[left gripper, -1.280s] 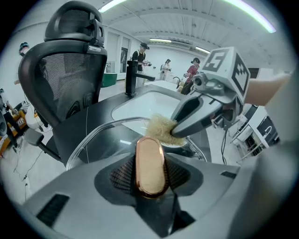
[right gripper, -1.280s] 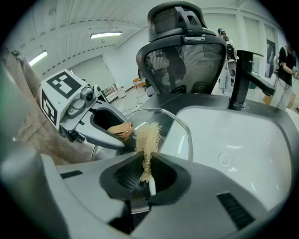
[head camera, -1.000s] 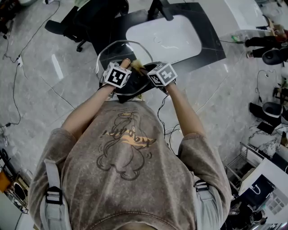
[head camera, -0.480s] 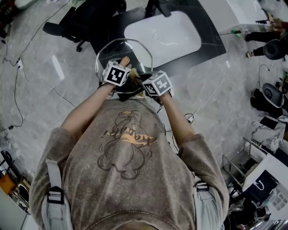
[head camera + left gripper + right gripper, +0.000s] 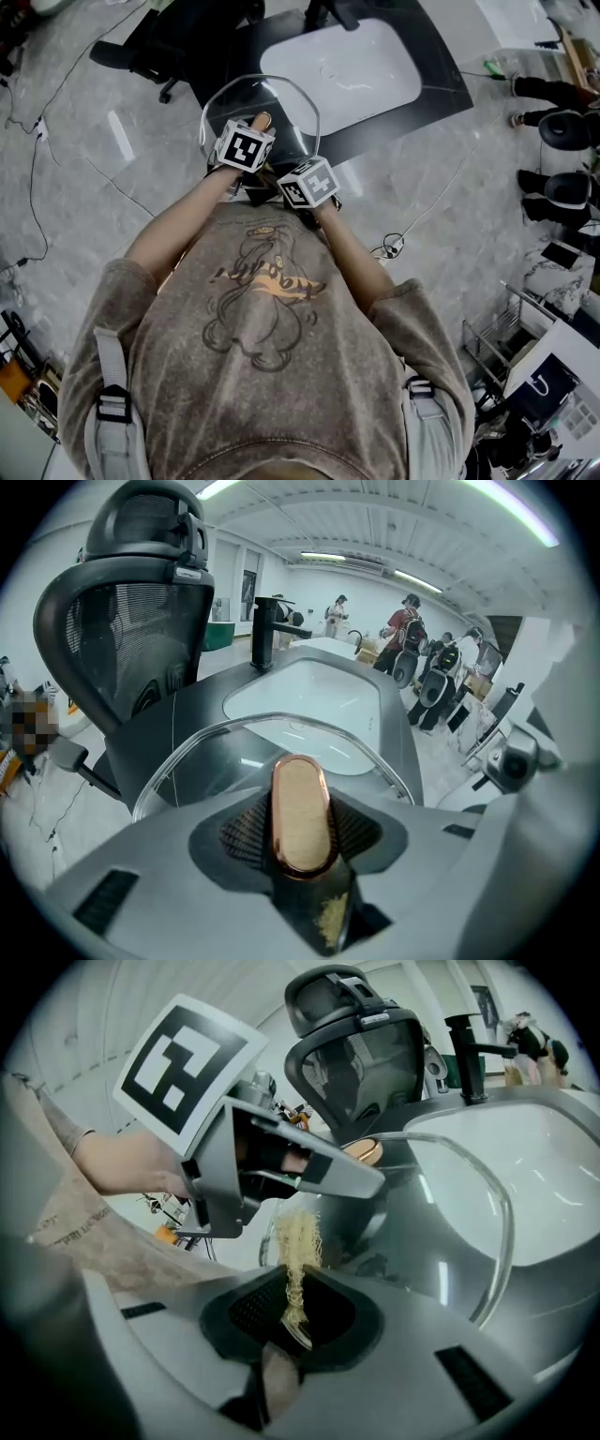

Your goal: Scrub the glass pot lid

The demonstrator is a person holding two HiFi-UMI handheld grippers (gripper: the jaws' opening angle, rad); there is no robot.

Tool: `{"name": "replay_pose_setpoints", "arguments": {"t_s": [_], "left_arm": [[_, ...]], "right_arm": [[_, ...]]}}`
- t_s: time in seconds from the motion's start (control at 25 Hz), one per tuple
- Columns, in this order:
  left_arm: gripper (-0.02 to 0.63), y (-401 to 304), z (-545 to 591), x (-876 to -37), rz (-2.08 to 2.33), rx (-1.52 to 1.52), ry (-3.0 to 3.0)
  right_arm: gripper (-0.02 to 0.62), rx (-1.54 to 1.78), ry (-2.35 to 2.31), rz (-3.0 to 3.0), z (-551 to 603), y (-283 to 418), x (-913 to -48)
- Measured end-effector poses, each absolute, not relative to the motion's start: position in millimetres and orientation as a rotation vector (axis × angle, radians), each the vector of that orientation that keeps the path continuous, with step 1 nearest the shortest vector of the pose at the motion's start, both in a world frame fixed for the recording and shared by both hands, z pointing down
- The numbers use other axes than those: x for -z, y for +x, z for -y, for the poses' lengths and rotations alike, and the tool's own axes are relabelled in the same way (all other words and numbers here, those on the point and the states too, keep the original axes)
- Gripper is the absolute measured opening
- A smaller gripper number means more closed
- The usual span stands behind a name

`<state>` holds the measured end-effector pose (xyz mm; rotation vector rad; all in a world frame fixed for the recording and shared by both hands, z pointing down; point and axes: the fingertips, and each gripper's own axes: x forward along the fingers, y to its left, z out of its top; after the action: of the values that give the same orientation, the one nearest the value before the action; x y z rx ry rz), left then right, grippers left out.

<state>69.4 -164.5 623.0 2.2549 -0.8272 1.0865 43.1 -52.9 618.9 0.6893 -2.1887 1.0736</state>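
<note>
The glass pot lid (image 5: pixel 277 98) is held up, tilted, in front of the black counter. My left gripper (image 5: pixel 246 150) is shut on the lid's copper-coloured handle (image 5: pixel 302 813), which fills the gap between the jaws; the glass (image 5: pixel 211 761) spreads out behind it. My right gripper (image 5: pixel 307 183) sits just below and to the right of the left one. It is shut on a yellowish fibre scrubber (image 5: pixel 298 1241), whose tuft sticks up close to the lid (image 5: pixel 450 1213) near the left gripper (image 5: pixel 281 1162). Whether the tuft touches the glass I cannot tell.
A white sink basin (image 5: pixel 352 70) is set into the black counter (image 5: pixel 441 89), with a black faucet (image 5: pixel 267 630) at its far side. A black office chair (image 5: pixel 178 42) stands to the left. Cables lie across the marble floor (image 5: pixel 75 169). People stand far off (image 5: pixel 408 639).
The right gripper with the scrubber has swung left and toward my body, from the lid's right side to just under the left gripper. The left gripper and lid have stayed put.
</note>
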Motion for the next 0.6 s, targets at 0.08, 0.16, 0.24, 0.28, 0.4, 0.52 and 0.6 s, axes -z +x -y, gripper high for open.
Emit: {"name": "replay_pose_setpoints", "arguments": {"t_s": [0.08, 0.16, 0.24, 0.28, 0.4, 0.52, 0.6], "left_arm": [[0.184, 70.9, 165.9, -623.0, 0.828, -1.075, 2.26], [0.184, 72.3, 167.4, -623.6, 0.824, -1.069, 2.261], [0.184, 71.2, 167.7, -623.8, 0.822, -1.077, 2.256], [0.184, 70.2, 167.2, -623.8, 0.822, -1.084, 2.252], [0.184, 69.6, 165.6, -623.4, 0.822, -1.091, 2.25], [0.184, 69.6, 165.0, -622.5, 0.824, -1.091, 2.253], [0.184, 69.8, 164.5, -623.8, 0.82, -1.091, 2.251]], "right_arm": [[0.057, -1.081, 0.665, 2.201, 52.3, 32.6, -618.0], [0.057, -1.078, 0.647, 2.207, 52.6, 25.8, -618.9], [0.057, -1.072, 0.61, 2.206, 48.8, 19.0, -621.9], [0.057, -1.069, 0.592, 2.205, 46.0, 16.1, -623.2], [0.057, -1.078, 0.581, 2.205, 41.3, 13.7, -624.7], [0.056, -1.088, 0.575, 2.208, 39.2, 14.0, -624.2], [0.057, -1.083, 0.563, 2.203, 36.6, 14.1, -624.9]]}}
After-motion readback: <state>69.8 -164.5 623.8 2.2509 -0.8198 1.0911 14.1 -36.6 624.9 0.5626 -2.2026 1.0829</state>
